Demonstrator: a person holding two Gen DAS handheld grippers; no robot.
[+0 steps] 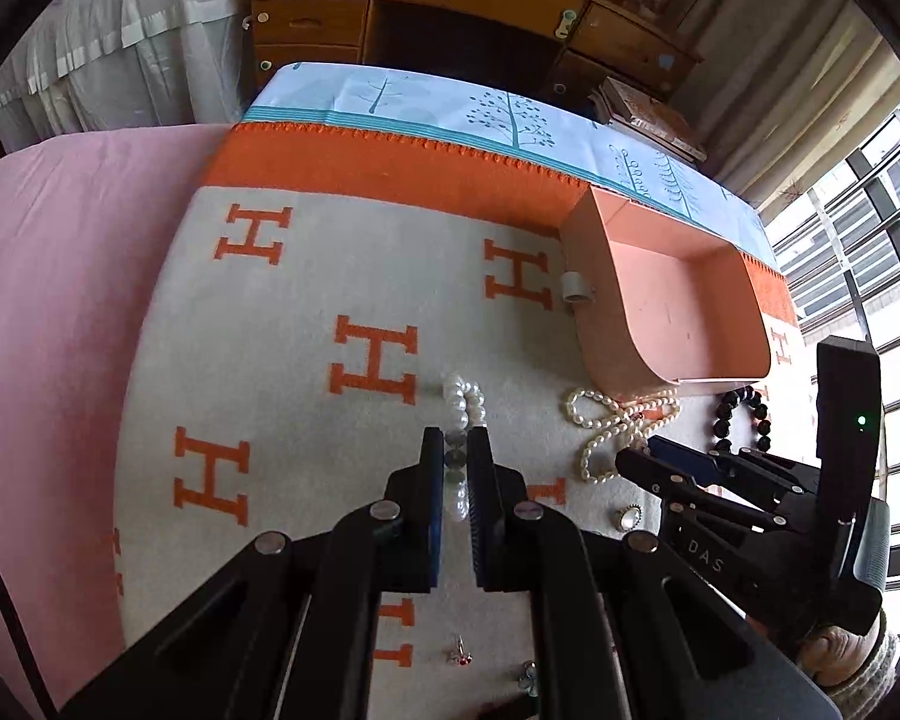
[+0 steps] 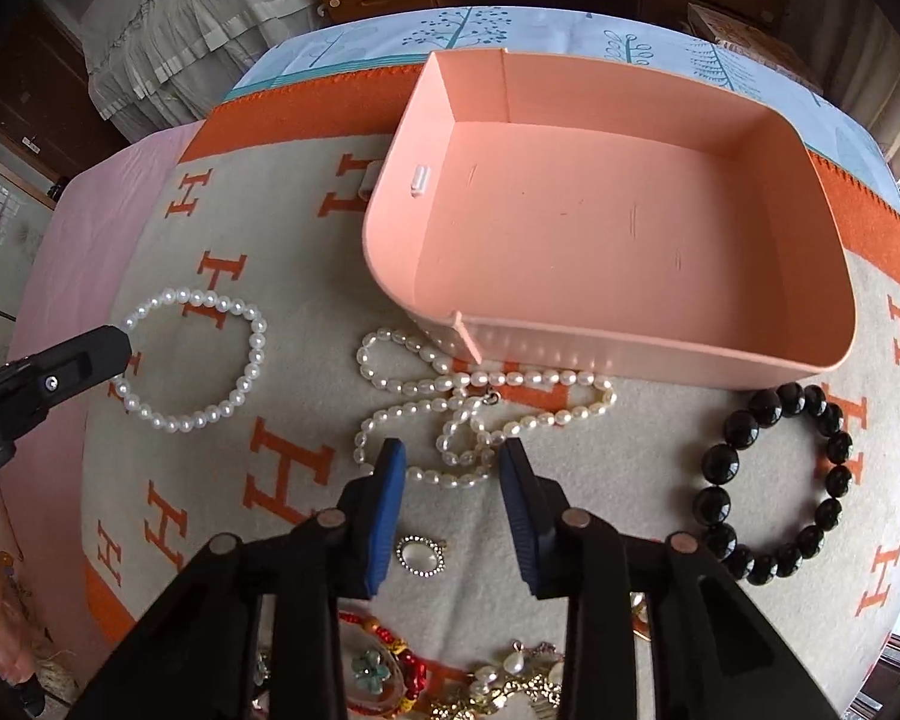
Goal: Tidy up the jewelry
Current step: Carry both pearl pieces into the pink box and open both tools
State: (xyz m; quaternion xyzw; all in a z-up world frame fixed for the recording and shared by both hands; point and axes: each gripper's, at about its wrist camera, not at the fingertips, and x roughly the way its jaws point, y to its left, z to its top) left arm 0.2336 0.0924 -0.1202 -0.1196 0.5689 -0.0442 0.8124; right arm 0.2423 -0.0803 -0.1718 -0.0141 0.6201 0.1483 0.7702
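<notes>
A round pearl bracelet [image 2: 195, 360] lies flat on the blanket at left. My left gripper [image 1: 455, 441] is closed on its near edge [image 1: 463, 405]; it also shows at the left edge of the right wrist view [image 2: 99, 354]. A long pearl necklace [image 2: 468, 414] lies tangled in front of the empty pink tray [image 2: 630, 228]. My right gripper [image 2: 453, 456] is open just above the necklace's near loops, holding nothing. A black bead bracelet [image 2: 774, 480] lies at right. An oval pendant [image 2: 421, 555] lies between the right fingers.
The cream and orange H-pattern blanket [image 1: 330, 276] covers a pink bed. Small earrings [image 1: 459, 654] lie near the left gripper. A heap of mixed jewelry [image 2: 450, 678] lies under the right gripper. A wooden dresser [image 1: 450, 6] stands behind.
</notes>
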